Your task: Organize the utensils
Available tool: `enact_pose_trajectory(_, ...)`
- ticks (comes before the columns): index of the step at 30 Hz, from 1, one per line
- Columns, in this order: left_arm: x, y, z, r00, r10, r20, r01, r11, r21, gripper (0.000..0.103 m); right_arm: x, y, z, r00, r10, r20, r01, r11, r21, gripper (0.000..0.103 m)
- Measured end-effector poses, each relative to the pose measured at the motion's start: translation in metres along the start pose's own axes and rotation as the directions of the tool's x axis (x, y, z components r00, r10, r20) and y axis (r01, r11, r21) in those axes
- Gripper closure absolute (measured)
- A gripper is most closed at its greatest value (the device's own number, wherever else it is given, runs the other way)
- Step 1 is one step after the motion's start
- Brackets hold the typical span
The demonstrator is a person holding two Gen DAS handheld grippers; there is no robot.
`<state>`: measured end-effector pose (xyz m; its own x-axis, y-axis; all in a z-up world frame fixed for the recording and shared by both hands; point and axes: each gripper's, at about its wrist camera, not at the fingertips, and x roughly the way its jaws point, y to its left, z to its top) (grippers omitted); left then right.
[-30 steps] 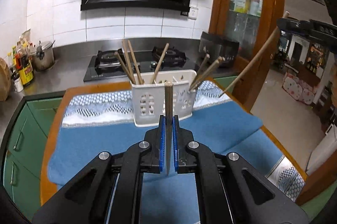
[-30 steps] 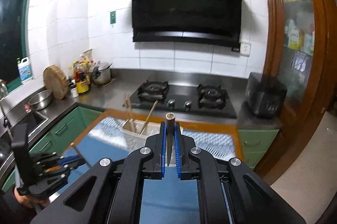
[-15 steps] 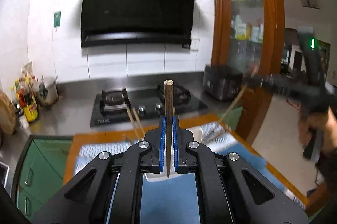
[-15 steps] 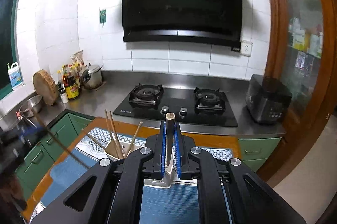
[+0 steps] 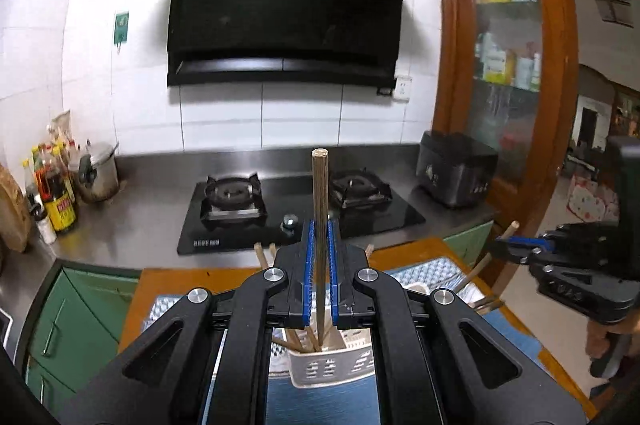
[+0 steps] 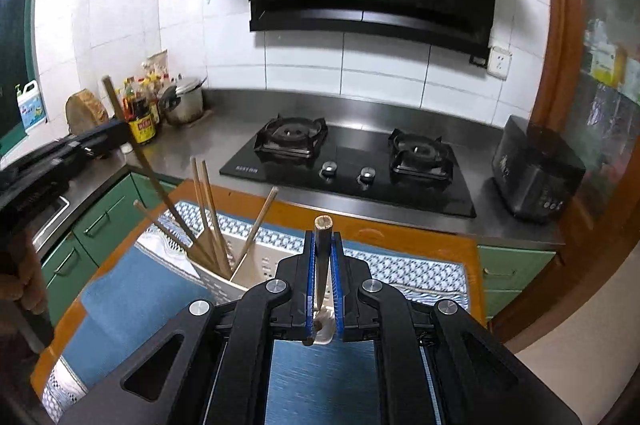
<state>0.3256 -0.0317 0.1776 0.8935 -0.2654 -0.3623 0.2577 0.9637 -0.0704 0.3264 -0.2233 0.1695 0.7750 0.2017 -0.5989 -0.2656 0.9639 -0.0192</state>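
Left hand-held gripper point(image 5: 320, 273) pinches a chopstick point(image 5: 320, 225) upright between its blue pads; the lower tip sits just above the white holder point(image 5: 332, 365) on the table point(image 5: 180, 281). Right hand-held gripper point(image 6: 322, 285) pinches a second chopstick point(image 6: 321, 257), also over the holder, beside four chopsticks point(image 6: 208, 221) leaning inside.

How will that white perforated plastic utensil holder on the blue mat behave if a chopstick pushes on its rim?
The white perforated plastic utensil holder looks thin-walled and light, so it would probably slide or tip. The wooden chopsticks leaning out of it put weight high up, which likely adds to that. The blue cloth mat may give some grip.
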Motion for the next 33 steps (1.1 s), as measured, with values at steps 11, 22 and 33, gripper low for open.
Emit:
enact_pose_trajectory(11, 0.009, 0.006, -0.015, 0.999, -0.002, -0.039, 0.003, 1.000, 0.015, 0.097, 0.004, 0.002, -0.003, 1.000, -0.016, -0.010, 0.016, 1.000, -0.004, 0.089)
enact_pose_trajectory(22, -0.034, -0.002, -0.028, 1.000, 0.008, -0.015, -0.007, 1.000, 0.023, 0.073, -0.033, 0.015, -0.014, 1.000, -0.017, 0.024, 0.017, 1.000, -0.013, 0.080)
enact_pose_trajectory(33, -0.083, -0.008, -0.065, 0.999, 0.023, -0.034, -0.022, 0.999, 0.026, 0.062, -0.070, 0.037, -0.059, 0.999, -0.003, 0.037, 0.003, 1.000, -0.007, 0.072)
